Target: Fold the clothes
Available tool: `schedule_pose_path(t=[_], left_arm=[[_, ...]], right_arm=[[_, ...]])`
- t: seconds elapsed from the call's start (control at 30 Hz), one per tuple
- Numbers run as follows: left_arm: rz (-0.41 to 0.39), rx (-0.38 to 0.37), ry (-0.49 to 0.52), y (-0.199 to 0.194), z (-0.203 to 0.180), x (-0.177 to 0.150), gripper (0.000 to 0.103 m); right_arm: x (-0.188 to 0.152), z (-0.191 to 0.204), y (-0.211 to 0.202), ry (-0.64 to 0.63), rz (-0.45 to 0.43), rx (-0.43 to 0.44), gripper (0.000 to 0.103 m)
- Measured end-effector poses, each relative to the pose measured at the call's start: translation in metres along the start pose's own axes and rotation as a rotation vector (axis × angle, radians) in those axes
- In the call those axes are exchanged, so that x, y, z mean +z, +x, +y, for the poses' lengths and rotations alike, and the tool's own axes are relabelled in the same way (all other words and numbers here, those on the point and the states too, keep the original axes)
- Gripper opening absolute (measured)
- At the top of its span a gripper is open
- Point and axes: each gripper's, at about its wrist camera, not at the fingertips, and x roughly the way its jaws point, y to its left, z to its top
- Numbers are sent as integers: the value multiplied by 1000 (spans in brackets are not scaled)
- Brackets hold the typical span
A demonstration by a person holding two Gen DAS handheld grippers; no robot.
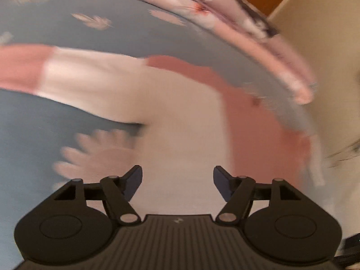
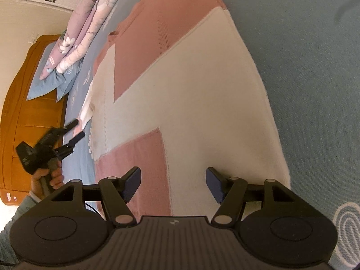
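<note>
A pink-and-cream knitted sweater [image 2: 191, 94] lies spread flat on the blue bedsheet [image 2: 315, 67], and everything else sits around it. Its body is mostly cream, with pink blocks at the shoulders and on one sleeve folded across the front.

The right gripper [image 2: 173, 181] hangs over the near edge of the sweater, angled down at it, its jaws standing wide apart with only cream and pink knit showing in the gap; the blue pads [image 2: 132, 183] press on nothing that I can see. Whether they touch the cloth below I cannot tell.

The left gripper [image 2: 77, 128] is off the sweater's far side edge, held in a person's hand [image 2: 48, 176] with a grey sleeve [image 2: 13, 220] behind it. Its two dark fingers are parted, close beside a loose cream edge of the sweater, with nothing clamped between them. In its own view, heavily blurred, the left gripper's jaws are likewise open above the cream body, and a cream-and-pink sleeve [image 1: 67, 72] stretches away across the sheet.

Beyond the sweater, a folded floral quilt [image 2: 90, 22] in lilac and pink lies along the bed, with a blue pillow [image 2: 45, 78] past it against an orange wooden headboard [image 2: 20, 94]. The sheet carries pale leaf and flower prints [image 1: 94, 155] beside the sweater's hem.
</note>
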Motion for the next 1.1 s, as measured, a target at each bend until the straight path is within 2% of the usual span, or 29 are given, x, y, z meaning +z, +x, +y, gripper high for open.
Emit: schedule_pose_path(t=[0.07, 0.13, 0.2, 0.23, 0.3, 0.47, 0.57, 0.67, 0.7, 0.73, 0.77, 0.9, 0.97, 1.0, 1.1], left_arm=[[88, -84, 7, 12, -6, -6, 74], [205, -132, -18, 25, -2, -18, 75], [254, -63, -20, 31, 7, -30, 73], [249, -68, -41, 26, 13, -35, 76], [236, -74, -75, 14, 23, -45, 76], [250, 33, -35, -8, 24, -57, 76], [216, -15, 11, -7, 8, -46, 75], [229, -99, 61, 6, -3, -44, 80], [246, -84, 72, 13, -3, -45, 81], [247, -64, 69, 16, 1, -47, 76], [243, -45, 64, 17, 6, -49, 78], [178, 38, -59, -11, 19, -45, 76], [115, 7, -88, -33, 19, -43, 78], [91, 10, -101, -41, 16, -42, 80], [27, 101, -120, -65, 16, -39, 81]], right_arm=[[0, 2, 1, -4, -2, -4, 70], [-1, 4, 2, -8, -7, -9, 70], [-2, 4, 2, -6, -16, -11, 70], [-3, 4, 2, -4, -22, -12, 70], [-6, 4, 2, 3, -39, -15, 71], [-12, 11, 3, 14, -75, -52, 71], [-14, 19, 4, 17, -83, -93, 72], [-15, 33, 9, -3, -56, -146, 73], [-16, 38, 11, -17, -43, -164, 73], [-18, 43, 12, -33, -31, -180, 73], [-20, 48, 13, -49, -20, -195, 73], [-29, 68, 13, -80, -8, -230, 73], [-32, 86, 20, -121, -7, -195, 73], [-33, 100, 29, -166, -5, -191, 73], [-37, 148, 66, -356, 5, -210, 73]])
